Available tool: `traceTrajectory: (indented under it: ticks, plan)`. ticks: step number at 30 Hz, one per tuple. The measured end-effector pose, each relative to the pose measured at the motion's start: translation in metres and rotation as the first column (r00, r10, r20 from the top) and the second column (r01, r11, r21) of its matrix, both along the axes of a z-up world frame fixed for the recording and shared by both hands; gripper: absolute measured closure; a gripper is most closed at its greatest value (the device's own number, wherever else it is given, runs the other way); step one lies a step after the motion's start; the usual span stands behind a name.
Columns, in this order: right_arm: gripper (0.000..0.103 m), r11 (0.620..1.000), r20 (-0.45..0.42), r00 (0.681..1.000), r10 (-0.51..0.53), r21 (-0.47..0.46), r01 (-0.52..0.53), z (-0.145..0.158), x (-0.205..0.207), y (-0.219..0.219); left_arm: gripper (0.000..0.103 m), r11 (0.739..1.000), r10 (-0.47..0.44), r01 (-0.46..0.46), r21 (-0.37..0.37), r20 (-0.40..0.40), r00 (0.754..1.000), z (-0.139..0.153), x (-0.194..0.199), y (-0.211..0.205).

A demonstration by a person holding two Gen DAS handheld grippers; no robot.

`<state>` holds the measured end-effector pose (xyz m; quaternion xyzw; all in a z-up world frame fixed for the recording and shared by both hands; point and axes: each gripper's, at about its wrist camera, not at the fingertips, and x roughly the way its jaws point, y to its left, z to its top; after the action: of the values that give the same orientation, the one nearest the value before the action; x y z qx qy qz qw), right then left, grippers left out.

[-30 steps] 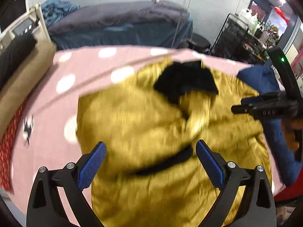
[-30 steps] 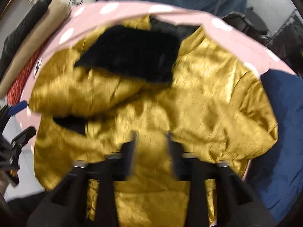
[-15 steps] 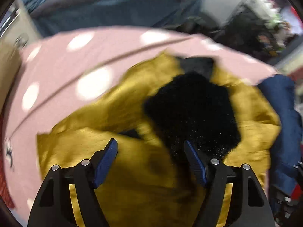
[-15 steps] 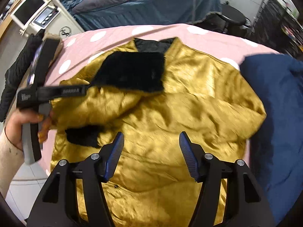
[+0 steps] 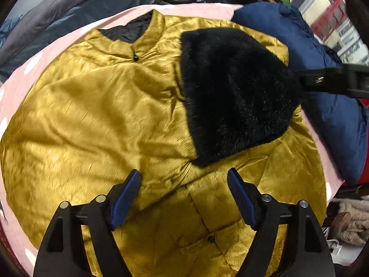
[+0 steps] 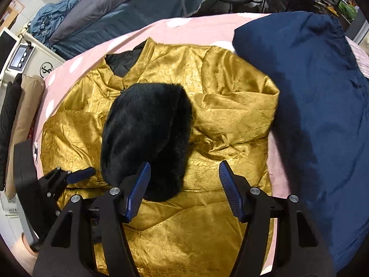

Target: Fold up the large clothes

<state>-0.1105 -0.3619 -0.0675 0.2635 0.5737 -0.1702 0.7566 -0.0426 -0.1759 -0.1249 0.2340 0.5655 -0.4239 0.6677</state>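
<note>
The left claw (image 5: 184, 190) has just been opening wider, with nothing between its ribbed blue pads. The right claw (image 6: 184, 184) is spread and empty too. Under both lies the shiny, crinkly gold jacket (image 5: 96, 115) with its fuzzy black fur cuff (image 5: 233, 92), on a pink dotted sheet (image 6: 196, 23)
</note>
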Motion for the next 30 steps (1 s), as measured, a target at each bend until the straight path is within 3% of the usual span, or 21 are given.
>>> traceTrajectory:
  ticks: [8,12,15,18,21,25,26,27,30]
  plan:
    - [0.041,0.998,0.041,0.998,-0.041,0.04,0.039,-0.001,0.017,0.008,0.021,0.994,0.107,-0.107,-0.022,-0.006,0.994,0.008,0.001,0.058]
    - [0.041,0.982,0.105,0.977,-0.186,-0.021,0.19,0.015,0.012,0.0,0.021,0.979,0.205,-0.205,-0.014,-0.023,0.979,0.006,0.005,0.093]
    - [0.036,0.962,0.141,0.952,-0.272,0.022,0.271,0.018,0.005,-0.007,0.021,0.953,0.302,-0.302,-0.008,-0.039,0.953,0.004,0.012,0.125]
    - [0.036,0.975,0.133,0.968,-0.211,0.104,0.198,0.009,0.013,0.002,0.021,0.924,0.382,-0.382,0.009,-0.039,0.924,0.003,0.018,0.156]
    - [0.036,0.99,0.095,0.99,-0.109,0.102,0.099,-0.002,0.022,0.02,0.021,0.901,0.433,-0.432,0.043,-0.015,0.901,-0.001,0.024,0.183]
    - [0.035,0.994,-0.026,1.0,0.001,0.105,0.001,-0.033,0.033,0.044,0.021,0.865,0.499,-0.498,0.067,0.002,0.867,-0.002,0.035,0.207]
    - [0.045,0.997,-0.03,0.999,0.029,0.076,-0.026,-0.034,0.035,0.05,0.021,0.854,0.517,-0.516,0.067,0.003,0.856,0.0,0.04,0.214]
    - [0.062,0.998,-0.034,0.998,0.056,0.042,-0.055,-0.032,0.038,0.056,0.021,0.842,0.537,-0.537,0.06,0.007,0.843,0.002,0.044,0.219]
    - [0.078,0.987,0.032,0.987,0.159,-0.018,-0.158,-0.005,0.051,0.073,0.021,0.814,0.579,-0.579,0.041,0.02,0.815,0.008,0.053,0.227]
